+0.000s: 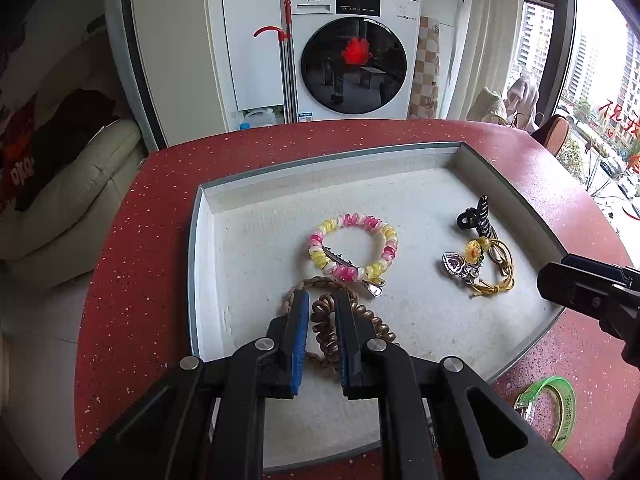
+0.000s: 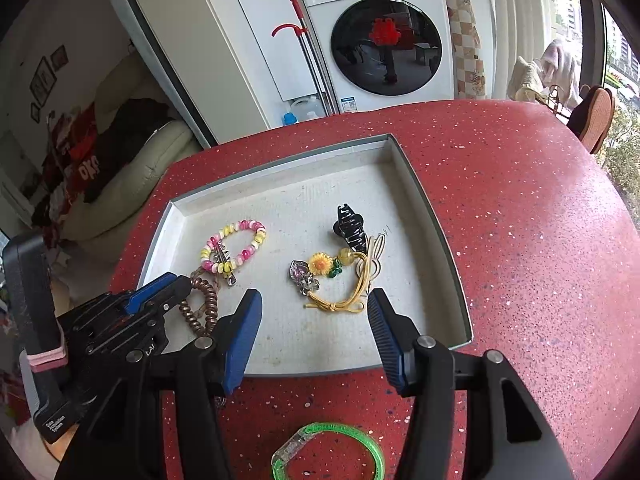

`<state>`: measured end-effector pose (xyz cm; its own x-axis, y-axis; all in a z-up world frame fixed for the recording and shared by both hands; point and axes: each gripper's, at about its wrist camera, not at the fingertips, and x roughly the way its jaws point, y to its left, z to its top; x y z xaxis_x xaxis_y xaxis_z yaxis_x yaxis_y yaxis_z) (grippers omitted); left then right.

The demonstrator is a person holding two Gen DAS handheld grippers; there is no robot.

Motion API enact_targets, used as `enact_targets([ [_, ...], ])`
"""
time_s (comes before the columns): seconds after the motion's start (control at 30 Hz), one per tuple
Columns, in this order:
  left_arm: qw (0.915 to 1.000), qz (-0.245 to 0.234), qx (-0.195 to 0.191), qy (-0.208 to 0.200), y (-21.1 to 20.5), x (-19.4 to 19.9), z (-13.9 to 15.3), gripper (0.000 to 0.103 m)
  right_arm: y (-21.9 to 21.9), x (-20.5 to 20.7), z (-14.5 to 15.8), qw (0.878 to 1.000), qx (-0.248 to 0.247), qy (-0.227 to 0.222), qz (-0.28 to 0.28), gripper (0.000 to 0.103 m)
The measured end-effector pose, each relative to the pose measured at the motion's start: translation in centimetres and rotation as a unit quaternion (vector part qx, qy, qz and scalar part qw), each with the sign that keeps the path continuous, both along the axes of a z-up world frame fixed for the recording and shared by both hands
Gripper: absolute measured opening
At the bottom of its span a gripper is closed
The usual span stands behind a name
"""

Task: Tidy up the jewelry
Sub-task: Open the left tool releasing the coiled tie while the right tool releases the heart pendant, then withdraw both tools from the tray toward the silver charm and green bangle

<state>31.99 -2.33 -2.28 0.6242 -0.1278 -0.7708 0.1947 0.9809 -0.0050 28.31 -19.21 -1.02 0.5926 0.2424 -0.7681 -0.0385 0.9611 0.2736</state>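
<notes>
A shallow white tray (image 1: 248, 204) sits on the red table. In it lie a pink-and-yellow coil bracelet (image 1: 354, 246) with a metal clip (image 1: 352, 270) across it, a black claw clip (image 1: 478, 216), and a sunflower charm on yellow cord (image 1: 478, 262). My left gripper (image 1: 322, 300) is shut on a brown spiral hair tie (image 1: 326, 326) over the tray's near edge; it also shows in the right wrist view (image 2: 202, 306). My right gripper (image 2: 314, 300) is open and empty above the tray's near edge, just short of the yellow cord (image 2: 340, 300).
A green bangle (image 2: 328, 452) lies on the red table (image 2: 520, 240) in front of the tray (image 2: 424, 184). A washing machine (image 1: 352, 52), a cream sofa (image 1: 80, 184) and a chair (image 2: 596, 116) stand beyond the table's far edge.
</notes>
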Motion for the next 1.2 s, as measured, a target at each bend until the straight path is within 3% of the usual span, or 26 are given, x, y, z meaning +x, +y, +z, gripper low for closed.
enact_targets([
  [0.1,1.0000,-0.001,-0.001,-0.001,-0.1,0.0,0.1,0.032,-0.1,-0.8,0.1,1.000,0.004,-0.001,-0.004,0.059],
  [0.13,1.0000,-0.001,0.000,-0.002,-0.1,-0.1,0.2,0.044,-0.1,-1.0,0.2,1.000,0.005,-0.001,-0.005,0.059],
  [0.17,1.0000,0.000,0.000,-0.005,-0.1,-0.2,0.3,0.086,-0.1,-1.2,0.3,1.000,0.005,-0.001,-0.005,0.059],
  [0.2,0.9999,0.005,-0.002,-0.014,0.0,-0.3,0.6,0.103,-0.2,-1.4,0.3,1.000,0.005,-0.002,-0.005,0.059],
  [0.27,0.9991,0.007,-0.010,-0.042,0.1,-0.9,1.5,0.103,0.0,-1.7,0.3,1.000,0.003,-0.004,-0.006,0.059],
  [0.53,0.9985,0.004,-0.009,-0.054,0.3,-2.0,2.9,0.103,-0.3,-2.9,0.2,1.000,-0.012,-0.002,-0.012,0.059],
  [0.6,0.9985,0.002,-0.010,-0.054,0.6,-2.5,3.1,0.103,-0.3,-3.3,0.1,1.000,-0.015,0.001,-0.012,0.066],
  [0.67,0.9986,0.001,-0.013,-0.052,0.9,-3.3,3.2,0.103,-0.4,-3.8,-0.1,1.000,-0.015,0.005,-0.014,0.084],
  [1.03,0.9989,-0.007,-0.034,-0.031,1.9,-8.7,3.1,0.103,-0.4,-7.1,-1.5,1.000,-0.022,0.019,-0.004,0.088],
  [1.2,0.9994,-0.006,-0.010,-0.033,2.0,-11.4,2.5,0.103,-0.6,-8.5,-2.0,0.999,-0.021,0.024,-0.004,0.088],
])
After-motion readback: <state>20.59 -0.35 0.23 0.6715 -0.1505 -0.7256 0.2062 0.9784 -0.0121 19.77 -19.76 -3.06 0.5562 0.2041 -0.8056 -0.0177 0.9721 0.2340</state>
